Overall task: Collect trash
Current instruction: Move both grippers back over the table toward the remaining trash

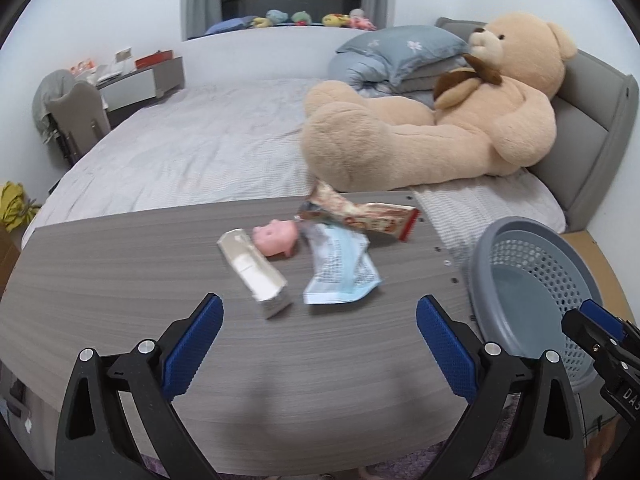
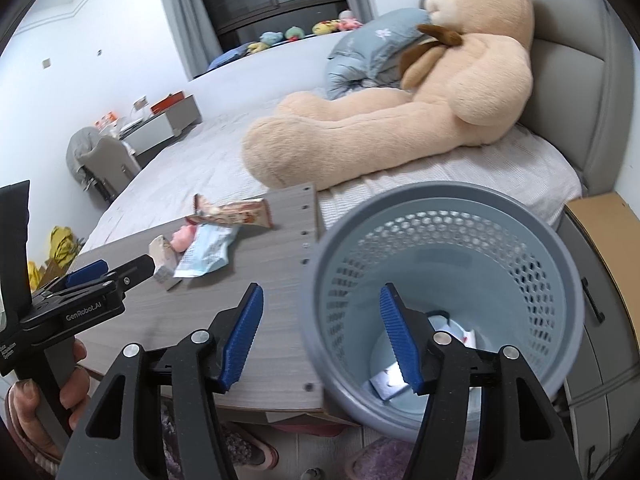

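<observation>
The left gripper (image 1: 320, 344) sits nearest the left wrist camera, its 2 blue-padded fingers (image 1: 196, 344) spread wide with nothing between them, hovering over the near part of the grey wood-grain desk (image 1: 100, 280). The right gripper (image 2: 322, 332) also has its fingers (image 2: 242, 336) apart and empty; they straddle the near rim of the grey perforated plastic bin (image 2: 440, 208), which stands off the desk's right end and already holds a few scraps at the bottom.

Beyond the desk lies the bed (image 1: 192, 140) with a large tan teddy bear (image 1: 460, 120).

The remaining trash lies bunched at the desk's far middle: a pale blue foil packet (image 1: 340, 268), a red and white snack wrapper (image 1: 364, 216) farthest away, and an open white cardboard box (image 1: 256, 268). A small pink pig toy (image 1: 276, 236) sits among them.

The box is straight ahead of the left fingers and nearest them, its long axis running from far-left to near-right. The left hand is probably better placed to take it.
</observation>
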A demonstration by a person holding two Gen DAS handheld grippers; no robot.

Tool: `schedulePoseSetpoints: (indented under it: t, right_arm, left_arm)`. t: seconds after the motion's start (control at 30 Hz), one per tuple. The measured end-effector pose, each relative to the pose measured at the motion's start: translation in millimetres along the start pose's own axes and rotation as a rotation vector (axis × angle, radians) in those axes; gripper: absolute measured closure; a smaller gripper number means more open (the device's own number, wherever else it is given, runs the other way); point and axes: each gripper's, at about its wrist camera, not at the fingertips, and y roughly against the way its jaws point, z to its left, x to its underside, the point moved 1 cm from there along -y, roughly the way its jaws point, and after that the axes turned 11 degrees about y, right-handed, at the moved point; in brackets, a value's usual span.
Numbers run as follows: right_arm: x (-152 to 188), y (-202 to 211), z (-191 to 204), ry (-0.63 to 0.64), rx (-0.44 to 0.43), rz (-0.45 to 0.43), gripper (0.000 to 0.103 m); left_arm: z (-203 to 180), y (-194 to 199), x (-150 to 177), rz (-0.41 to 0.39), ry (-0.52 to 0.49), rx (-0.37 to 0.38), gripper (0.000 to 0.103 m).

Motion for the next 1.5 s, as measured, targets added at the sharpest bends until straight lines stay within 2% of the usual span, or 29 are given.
schedulePoseSetpoints:
  t: [0.23, 0.3, 0.47, 0.67, 0.9, 1.17, 1.5]
  right_arm:
    - [-8.7, -12.9, 33.4, 0.045, -0.039, 0.004, 0.043]
    - [-11.8, -15.7, 41.1, 0.060, -0.050, 0.002, 0.039]
    - [-16.7, -28.5, 61.3, 0.089, -0.080, 0.001, 0.038]
    - [-16.5, -47.4, 65.7, 0.079, -0.095, 0.022, 0.036]
    - [-16.7, -60.1, 54.4, 0.048, -0.086, 0.052, 0.036]
    - [-14.1, -74.8, 42.7, 0.006, -0.087, 0.089, 0.036]
    - [-23.2, -90.5, 57.8, 0.021, -0.119, 0.099, 0.036]
  left_arm:
    - [41.0, -3.0, -1.7, -0.006, 0.063, -0.046, 0.007]
    - [51.3, -5.8, -1.4, -0.005, 0.081, -0.061, 0.007]
    - [73.9, -17.7, -0.9, 0.018, 0.120, -0.103, 0.007]
    - [78.3, -31.7, -1.7, 0.052, 0.121, -0.120, 0.007]
    - [62.8, -59.2, -17.2, 0.073, 0.165, -0.089, 0.007]
    - [54.0, -92.0, -20.2, 0.105, 0.145, -0.132, 0.007]
    - [93.3, -84.3, -21.2, 0.116, 0.135, -0.193, 0.007]
